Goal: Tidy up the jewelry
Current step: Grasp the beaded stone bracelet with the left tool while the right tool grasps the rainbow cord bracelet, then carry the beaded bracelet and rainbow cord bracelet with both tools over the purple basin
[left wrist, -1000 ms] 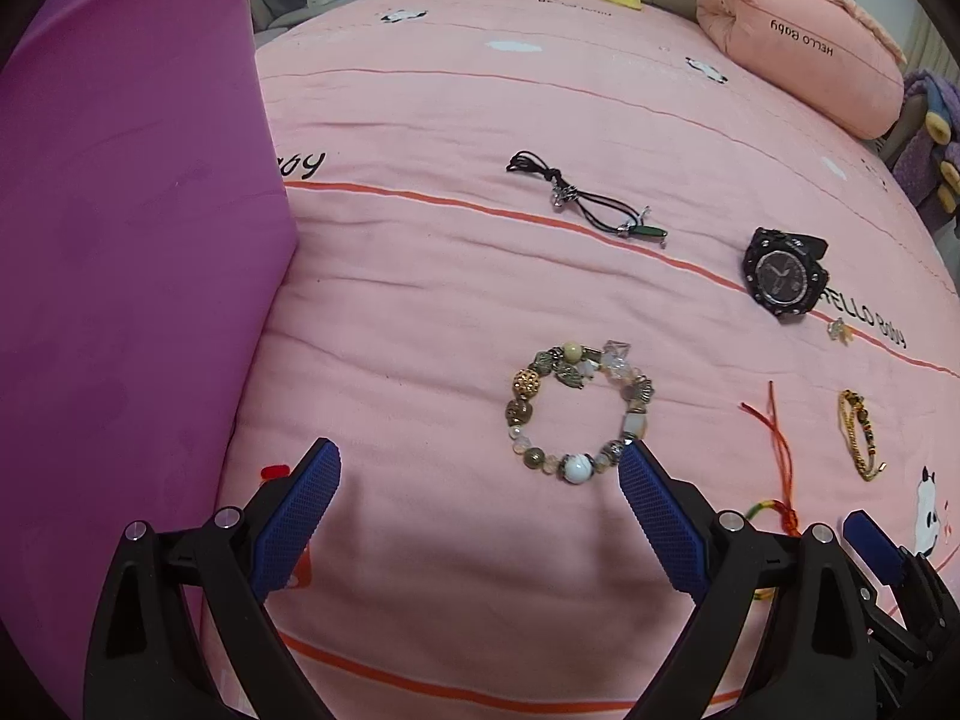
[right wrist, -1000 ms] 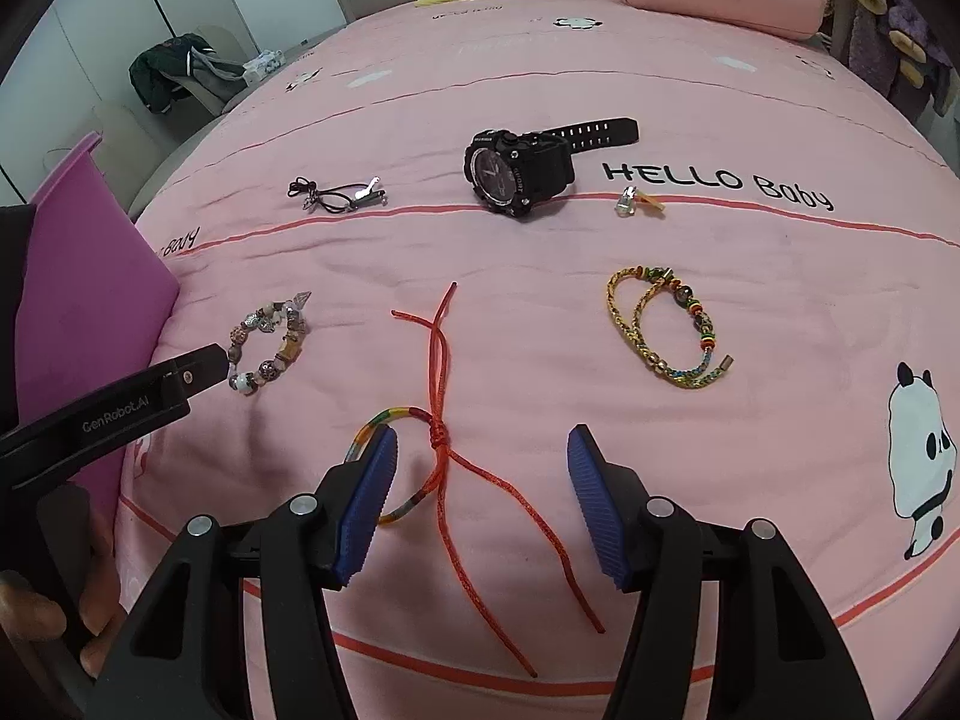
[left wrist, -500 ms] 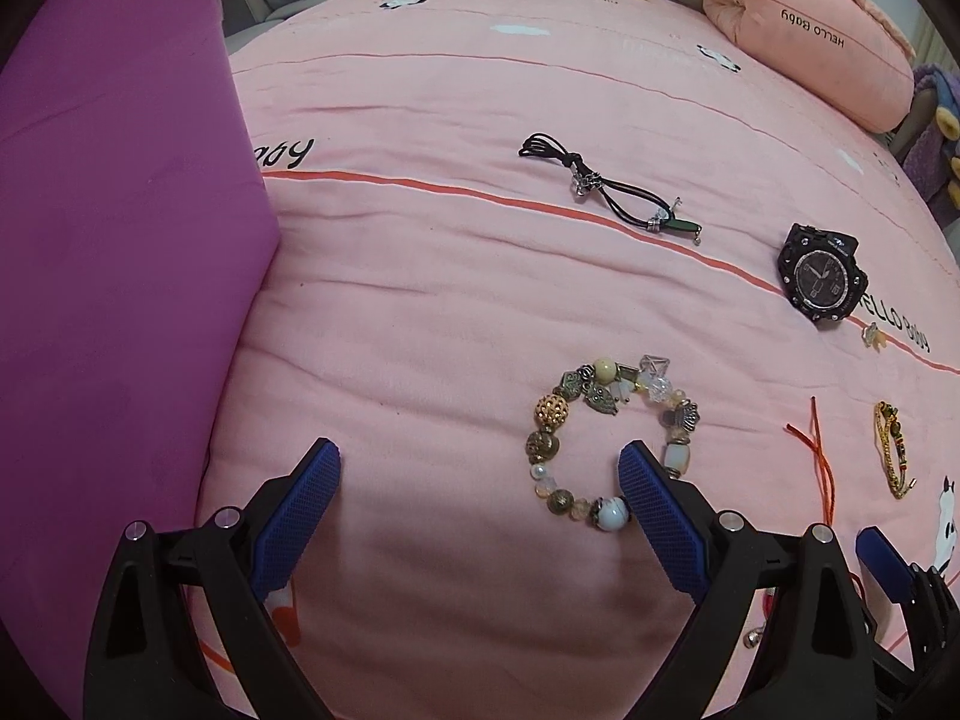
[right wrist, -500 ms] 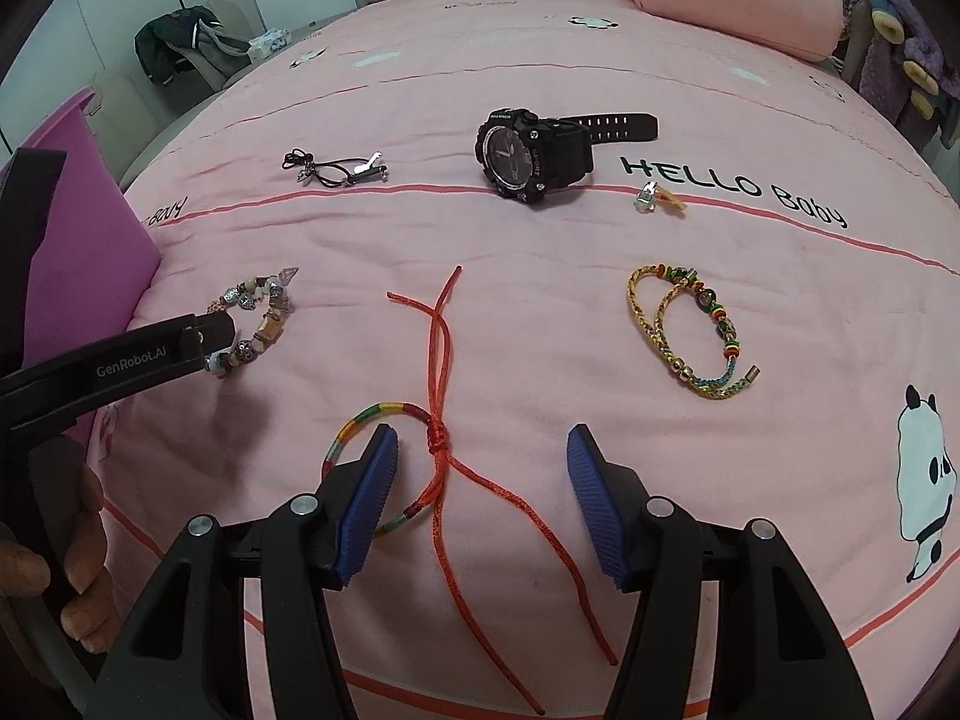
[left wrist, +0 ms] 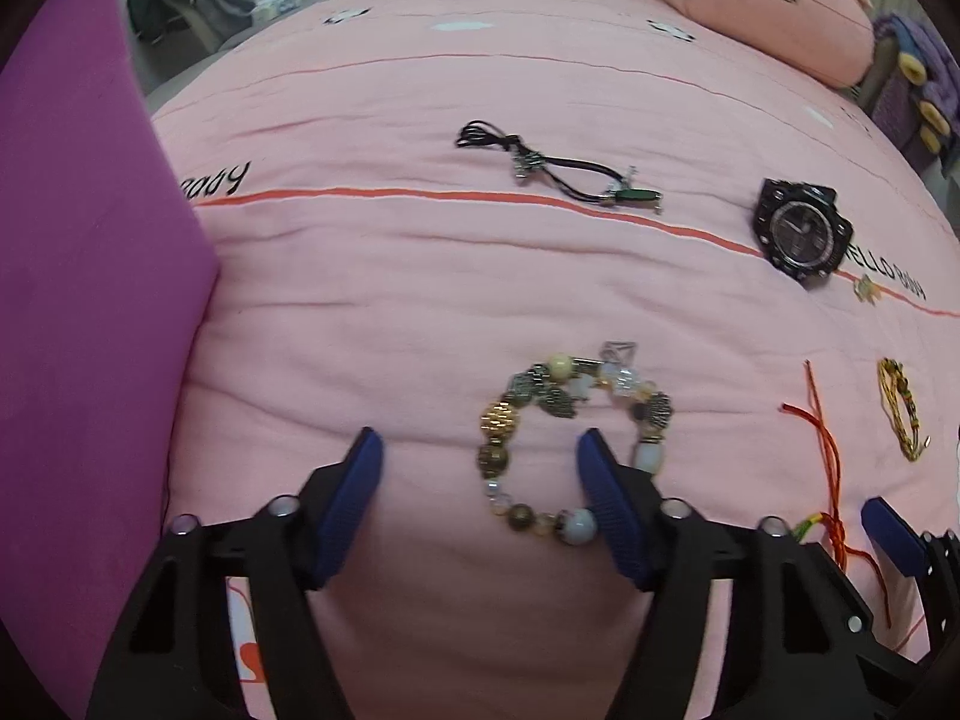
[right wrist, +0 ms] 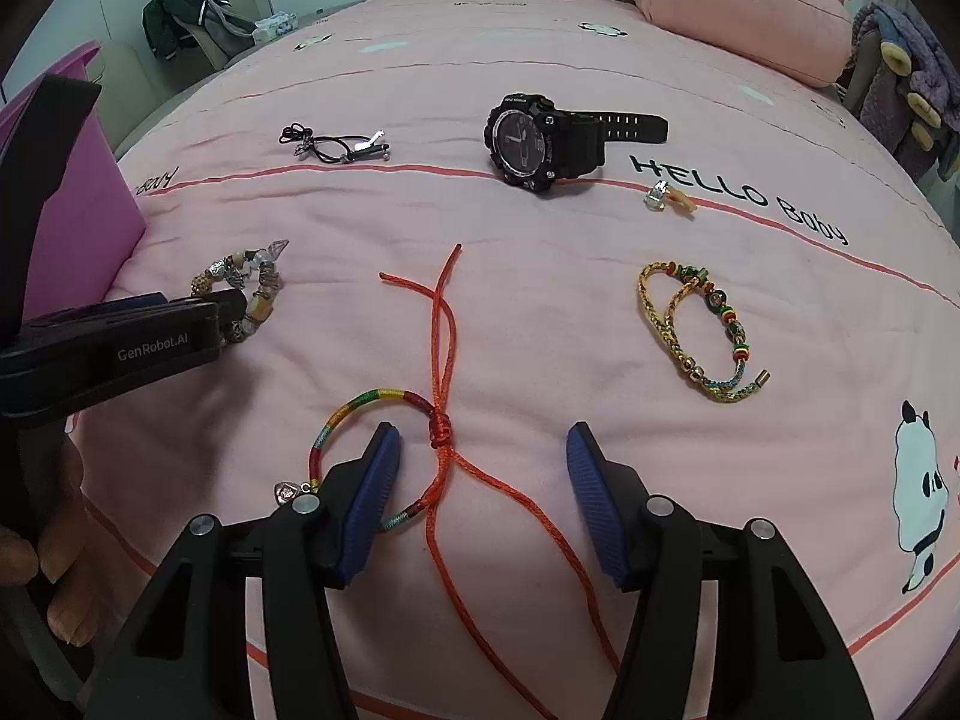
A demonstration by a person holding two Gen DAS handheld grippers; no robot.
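A beaded bracelet (left wrist: 564, 438) lies on the pink bedspread. My left gripper (left wrist: 480, 462) is open with its right finger inside the bracelet's ring and the near-left beads between the fingers; it also shows in the right wrist view (right wrist: 180, 318) over the bracelet (right wrist: 252, 282). My right gripper (right wrist: 480, 462) is open over the knot of a red cord bracelet (right wrist: 441, 426). A black watch (right wrist: 540, 141), a black cord necklace (right wrist: 333, 144), a yellow braided bracelet (right wrist: 696, 324) and a small ring (right wrist: 657, 198) lie beyond.
A purple box (left wrist: 78, 276) stands at the left, close to my left gripper. A pink pillow (right wrist: 744, 12) lies at the far right of the bed. A chair with clothes (right wrist: 186, 18) stands beyond the bed's far left edge.
My left gripper has moved forward and down onto the beaded bracelet, its right finger now inside the ring. My right gripper has edged forward over the red cord's knot.
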